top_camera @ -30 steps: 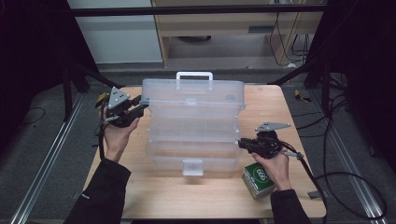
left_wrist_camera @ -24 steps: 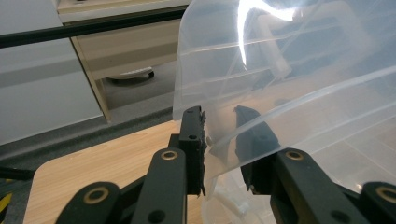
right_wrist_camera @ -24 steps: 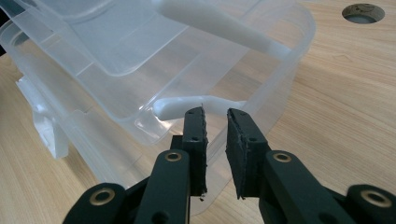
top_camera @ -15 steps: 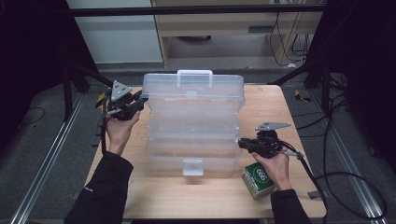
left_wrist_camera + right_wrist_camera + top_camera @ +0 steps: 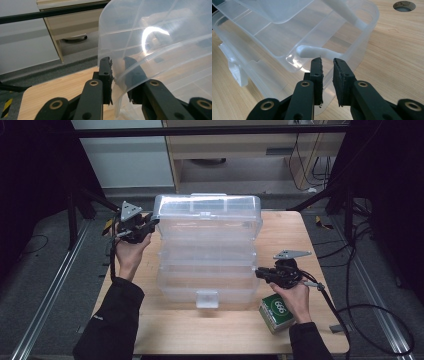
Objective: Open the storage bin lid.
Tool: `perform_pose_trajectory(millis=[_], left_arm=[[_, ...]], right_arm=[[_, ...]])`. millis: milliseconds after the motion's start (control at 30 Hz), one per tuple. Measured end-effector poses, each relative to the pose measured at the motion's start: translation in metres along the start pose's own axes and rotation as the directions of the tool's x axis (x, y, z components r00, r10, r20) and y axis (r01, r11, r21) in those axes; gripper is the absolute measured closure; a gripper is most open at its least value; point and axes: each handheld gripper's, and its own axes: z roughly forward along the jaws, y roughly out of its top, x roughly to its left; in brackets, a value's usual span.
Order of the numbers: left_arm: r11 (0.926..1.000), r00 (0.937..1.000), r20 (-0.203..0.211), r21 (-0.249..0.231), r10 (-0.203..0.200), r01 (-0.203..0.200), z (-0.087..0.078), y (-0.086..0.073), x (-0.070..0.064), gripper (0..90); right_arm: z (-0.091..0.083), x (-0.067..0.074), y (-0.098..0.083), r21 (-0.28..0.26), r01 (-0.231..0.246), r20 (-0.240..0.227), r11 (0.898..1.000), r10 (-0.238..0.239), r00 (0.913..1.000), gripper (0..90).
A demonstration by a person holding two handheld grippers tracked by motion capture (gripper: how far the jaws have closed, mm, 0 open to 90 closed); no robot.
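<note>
The clear, tiered plastic organiser box [image 5: 207,250], mid-table, looks light, slick and flexible, so its rims suit gripping: the left gripper [image 5: 117,72], jaws just closing, pinches the 10 o'clock lid corner, while the right gripper [image 5: 327,65] clamps the 4 o'clock rim.

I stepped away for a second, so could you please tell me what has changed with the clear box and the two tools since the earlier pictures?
The left tool has just been closing its jaws on the edge of the lid of the clear box, and the lid has swung further up, now standing steeper at the back. The right tool kept its place at the tray's right rim. The green pack is unmoved.
</note>
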Motion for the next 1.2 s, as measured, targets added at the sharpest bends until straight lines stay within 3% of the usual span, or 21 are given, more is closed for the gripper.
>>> perform_pose_trajectory(millis=[100,367,500,967,1200], left_arm=[[1.0,1.0,-0.005,0.004,-0.001,0.001,0.002,0.003,0.0,76.2],[1.0,0.9998,-0.021,-0.005,-0.006,0.006,0.007,0.005,0.0,76.7],[0.9997,0.9994,-0.024,-0.01,-0.024,0.024,0.011,0.007,0.002,77.0],[0.9998,0.9984,-0.056,0.011,-0.014,0.014,0.025,0.017,0.004,77.4],[0.9993,0.9979,-0.053,0.009,-0.036,0.037,0.033,0.02,0.007,77.9]], right_arm=[[0.0,0.002,0.001,0.007,0.022,0.017,1.0,-0.022,0.9996,78.2],[-0.001,0.003,0.002,0.013,0.015,0.029,1.0,-0.016,0.9994,75.6],[-0.002,0.003,0.001,0.013,0.008,0.024,1.0,-0.008,0.9997,74.0],[0.001,0.003,0.0,0.021,0.002,0.016,1.0,-0.003,0.9999,74.0],[0.001,0.004,0.0,0.025,0.006,0.021,1.0,-0.006,0.9998,73.9]])
